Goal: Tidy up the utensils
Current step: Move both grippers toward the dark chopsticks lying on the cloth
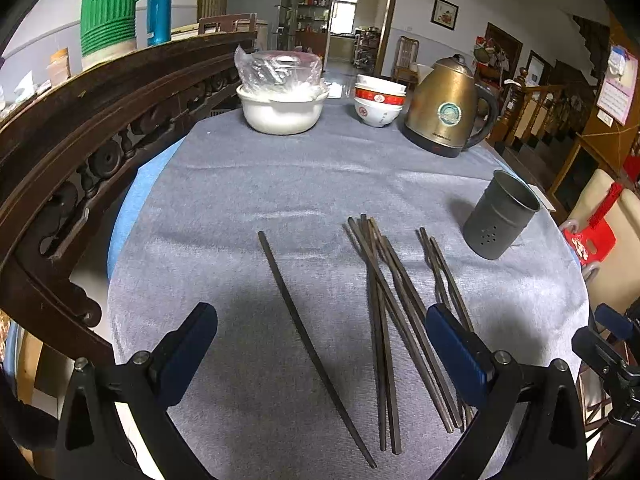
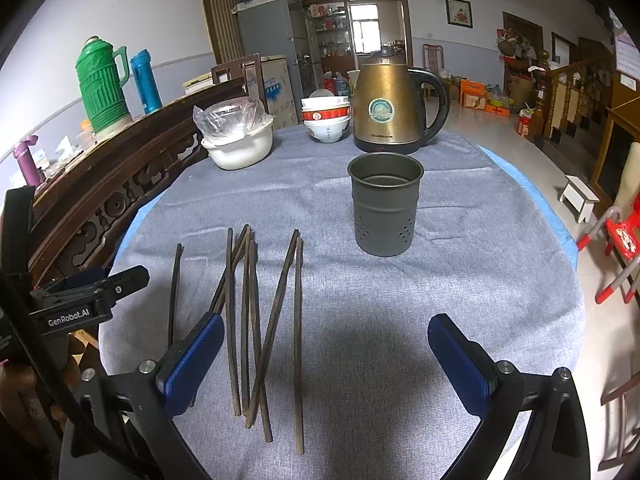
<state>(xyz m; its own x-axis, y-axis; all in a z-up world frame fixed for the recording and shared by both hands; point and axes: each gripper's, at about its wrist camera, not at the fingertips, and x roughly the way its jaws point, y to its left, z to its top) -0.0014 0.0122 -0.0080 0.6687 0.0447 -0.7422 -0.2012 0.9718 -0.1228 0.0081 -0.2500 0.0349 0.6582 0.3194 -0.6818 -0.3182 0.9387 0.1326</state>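
Several dark chopsticks (image 1: 396, 320) lie loose on the grey tablecloth (image 1: 280, 200). One single chopstick (image 1: 304, 336) lies apart to their left, straight between my left gripper's jaws. My left gripper (image 1: 322, 316) hovers above it, open and holding nothing. A grey perforated metal holder (image 2: 385, 204) stands upright and empty; it is also at the right in the left wrist view, holder (image 1: 500, 216). My right gripper (image 2: 326, 328) is open over bare cloth in front of the holder, with the chopsticks (image 2: 256, 320) by its left finger (image 2: 196, 356).
At the table's far side stand a brass kettle (image 2: 390, 110), stacked red-and-white bowls (image 2: 326, 118) and a white pot with a plastic-wrapped bowl (image 2: 236, 136). A carved dark wooden bench back (image 1: 80, 152) runs along the left. A red chair (image 2: 624, 236) stands right.
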